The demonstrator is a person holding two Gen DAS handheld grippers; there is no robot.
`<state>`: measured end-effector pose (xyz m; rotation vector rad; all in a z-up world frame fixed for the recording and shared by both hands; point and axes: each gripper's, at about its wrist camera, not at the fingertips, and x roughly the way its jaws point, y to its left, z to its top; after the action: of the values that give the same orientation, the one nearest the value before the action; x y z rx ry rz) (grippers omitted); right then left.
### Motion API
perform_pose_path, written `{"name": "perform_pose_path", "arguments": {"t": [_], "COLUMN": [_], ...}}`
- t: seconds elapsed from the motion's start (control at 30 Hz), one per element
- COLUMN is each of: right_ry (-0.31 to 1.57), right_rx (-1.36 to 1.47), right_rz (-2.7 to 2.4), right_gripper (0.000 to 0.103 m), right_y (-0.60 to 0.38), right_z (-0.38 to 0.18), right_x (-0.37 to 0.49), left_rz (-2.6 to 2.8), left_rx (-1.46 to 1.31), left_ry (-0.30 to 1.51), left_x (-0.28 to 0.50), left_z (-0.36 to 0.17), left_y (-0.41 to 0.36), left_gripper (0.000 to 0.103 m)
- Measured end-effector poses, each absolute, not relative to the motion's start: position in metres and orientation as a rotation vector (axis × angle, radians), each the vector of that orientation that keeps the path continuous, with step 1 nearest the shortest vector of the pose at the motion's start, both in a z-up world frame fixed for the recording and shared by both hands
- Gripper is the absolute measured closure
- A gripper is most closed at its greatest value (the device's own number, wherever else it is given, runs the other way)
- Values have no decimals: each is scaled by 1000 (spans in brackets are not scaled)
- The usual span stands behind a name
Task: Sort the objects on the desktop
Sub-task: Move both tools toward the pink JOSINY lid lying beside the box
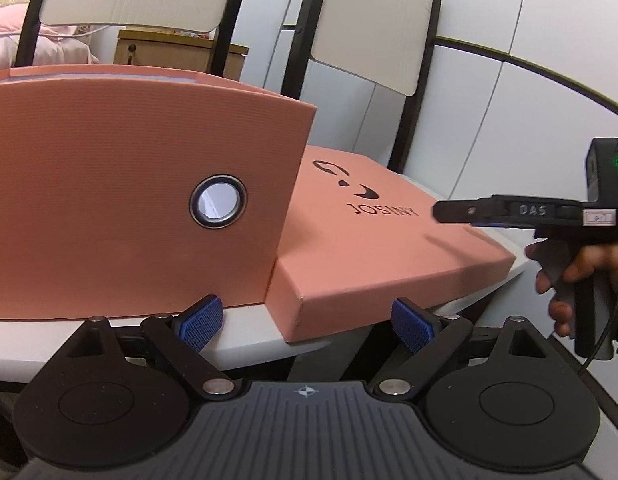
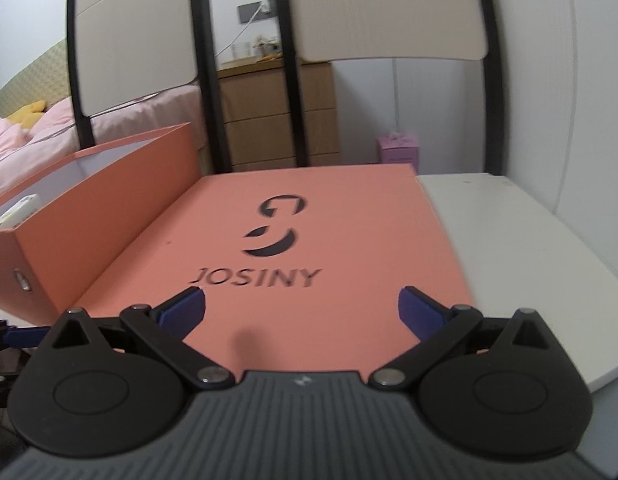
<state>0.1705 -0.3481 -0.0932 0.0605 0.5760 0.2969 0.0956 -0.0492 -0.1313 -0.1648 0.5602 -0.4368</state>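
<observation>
An open salmon-pink shoebox (image 1: 129, 200) with a metal eyelet (image 1: 218, 201) stands on the white table (image 1: 245, 332). Its flat lid (image 1: 373, 240) marked JOSINY lies to its right. My left gripper (image 1: 305, 320) is open and empty, just before the box and the lid corner. In the right wrist view the lid (image 2: 309, 248) lies straight ahead and the box (image 2: 101, 216) is on the left, with a white object (image 2: 17, 212) inside. My right gripper (image 2: 301, 308) is open and empty above the lid's near edge. It also shows in the left wrist view (image 1: 457, 213) over the lid's right side.
Two chairs with white backs (image 2: 389, 8) stand behind the table. Bare white table (image 2: 509, 248) lies right of the lid. A wooden drawer unit (image 2: 277, 116), a bed with pink bedding (image 2: 13, 136) and a small pink box (image 2: 397, 150) are beyond.
</observation>
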Motion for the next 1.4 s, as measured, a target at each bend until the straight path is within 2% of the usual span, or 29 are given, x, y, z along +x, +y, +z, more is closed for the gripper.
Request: {"name": "perform_pose_path", "arguments": {"t": [0.53,0.9,1.1,1.4], "right_ry": [562,444,418,431], "right_rx": [82,157,159,200], "right_rz": [254,212,218,301], "right_gripper": [0,0,0,0], "right_y": [-358,-401,-428,-444], "right_z": [-100,-101,-110,-134], "right_x": [168,132,114,141], "left_rz": [-373,-316,-324,-326], "left_rx": [-45,5,-9,56], "left_ry": [519,436,479,524], "left_x": [86,67,70,89], "left_z": [-131,-125,-125,-133], "left_y": [-54,-52,-65,-104], "left_gripper": [10,10,10,10]}}
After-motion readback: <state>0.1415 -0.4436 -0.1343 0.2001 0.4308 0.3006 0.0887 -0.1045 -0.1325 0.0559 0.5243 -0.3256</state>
